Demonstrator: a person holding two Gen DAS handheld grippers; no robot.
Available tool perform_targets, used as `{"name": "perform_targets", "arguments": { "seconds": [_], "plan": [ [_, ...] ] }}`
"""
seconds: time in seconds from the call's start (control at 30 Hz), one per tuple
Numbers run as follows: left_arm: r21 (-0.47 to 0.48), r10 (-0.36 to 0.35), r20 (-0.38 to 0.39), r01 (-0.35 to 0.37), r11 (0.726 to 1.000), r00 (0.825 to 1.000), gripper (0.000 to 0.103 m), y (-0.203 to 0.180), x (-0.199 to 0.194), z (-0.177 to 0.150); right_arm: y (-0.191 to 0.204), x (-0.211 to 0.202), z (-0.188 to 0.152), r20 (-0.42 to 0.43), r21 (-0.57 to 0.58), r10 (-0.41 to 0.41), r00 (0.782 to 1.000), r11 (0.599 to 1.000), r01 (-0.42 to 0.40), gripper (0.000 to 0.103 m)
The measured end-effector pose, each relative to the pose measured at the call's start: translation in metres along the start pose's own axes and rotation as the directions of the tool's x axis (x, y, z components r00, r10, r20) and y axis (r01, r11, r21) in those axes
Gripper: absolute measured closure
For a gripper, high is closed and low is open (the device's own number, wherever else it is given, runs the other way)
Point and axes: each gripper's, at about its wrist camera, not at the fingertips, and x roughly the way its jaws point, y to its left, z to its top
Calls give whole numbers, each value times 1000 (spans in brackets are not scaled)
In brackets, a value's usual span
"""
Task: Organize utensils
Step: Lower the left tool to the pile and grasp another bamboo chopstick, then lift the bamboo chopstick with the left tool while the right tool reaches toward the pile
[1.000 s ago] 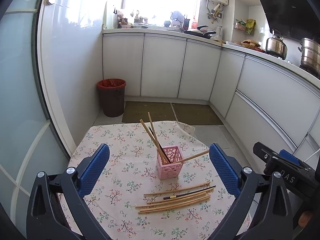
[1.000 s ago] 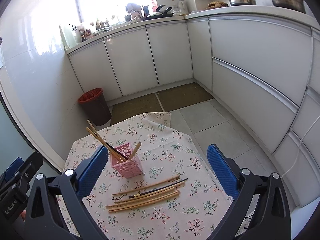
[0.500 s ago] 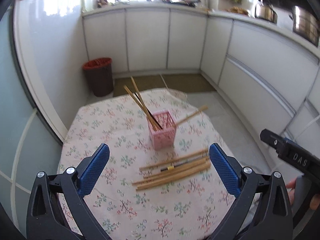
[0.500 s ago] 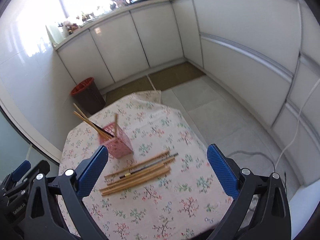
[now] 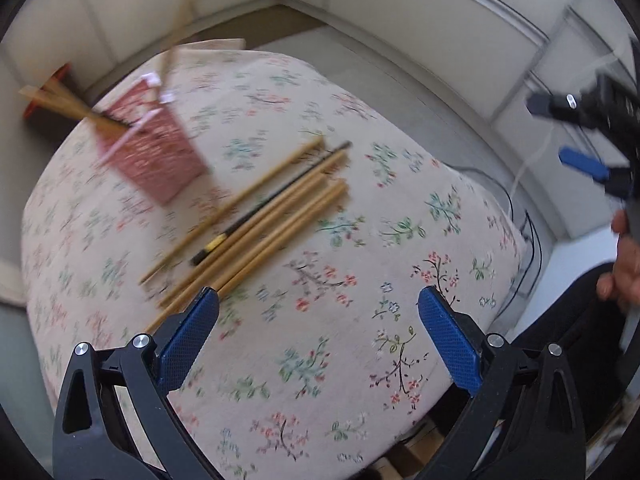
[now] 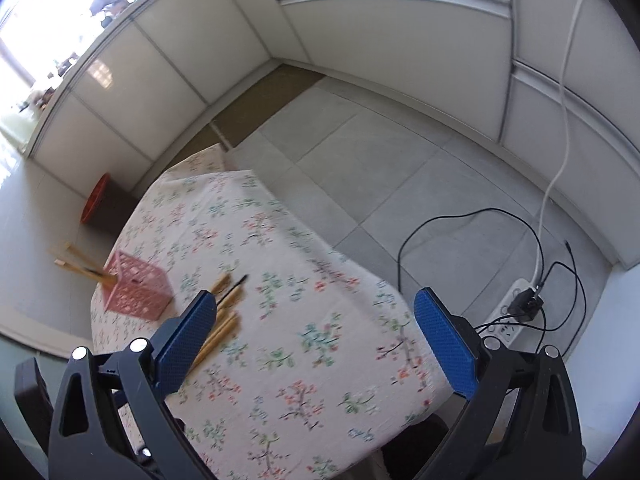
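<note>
We hold the left gripper [image 5: 318,328] and the right gripper [image 6: 316,328] above the counter [image 5: 360,208], both sets of fingers spread wide and empty. The loose chopsticks [image 5: 256,216] lie flat beside the pink basket [image 5: 154,152], which holds more chopsticks.

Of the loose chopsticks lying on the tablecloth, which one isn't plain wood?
The black chopstick, second from the pink basket: dark, thin, with a yellow band near one end. The others are bare wood.
</note>
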Motion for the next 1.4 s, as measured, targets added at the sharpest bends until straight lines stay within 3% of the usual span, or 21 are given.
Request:
{"name": "perform_targets", "arguments": {
  "seconds": [0.1, 0.17, 0.27, 0.33, 0.63, 0.8, 0.83, 0.87, 0.9, 1.07, 1.13, 1.23, 1.4],
  "plan": [
    [97, -64, -6, 65, 993, 998, 15, -10, 21, 9, -13, 16, 6, -73, 73, 43, 996, 997, -38, 7],
    [124, -120, -30, 123, 985, 992, 32, -12, 34, 18, -18, 25, 8, -114, 108, 75, 991, 992, -63, 7],
    [133, -142, -51, 147, 980, 989, 52, -11, 52, 31, -21, 35, 9, -156, 139, 99, 983, 987, -78, 7],
    [134, -162, -69, 170, 976, 984, 58, -8, 63, 39, -22, 40, 9, -171, 145, 105, 980, 986, -80, 7],
    [152, -145, -72, 155, 976, 987, 59, 1, 79, 53, -19, 56, 8, -236, 163, 121, 964, 983, -84, 7],
    [167, -114, -76, 125, 978, 991, 59, 5, 87, 52, -18, 55, 8, -224, 147, 104, 969, 987, -72, 7],
    [169, -101, -77, 113, 979, 992, 61, 6, 88, 52, -18, 56, 7, -226, 145, 100, 969, 987, -68, 7],
    [180, -75, -86, 89, 980, 994, 72, 5, 89, 50, -18, 57, 7, -231, 144, 97, 968, 988, -64, 7],
    [194, -44, -107, 65, 979, 993, 74, 5, 94, 47, -17, 59, 6, -237, 141, 93, 967, 988, -61, 7],
    [211, -40, -90, 58, 976, 995, 89, 1, 90, 36, -10, 65, 3, -257, 106, 57, 965, 994, -31, 7],
    [214, -35, -71, 49, 976, 997, 96, 0, 87, 28, -5, 67, 0, -262, 94, 44, 964, 995, -20, 7],
    [190, -42, -21, 45, 981, 999, 96, 5, 71, 14, 9, 74, -6, -282, 54, 18, 959, 999, -3, 7],
    [99, -70, 133, 57, 993, 989, 96, 30, 1, -9, 51, 89, -25, -302, -19, -16, 953, 1000, 11, 8]
  ]
}}
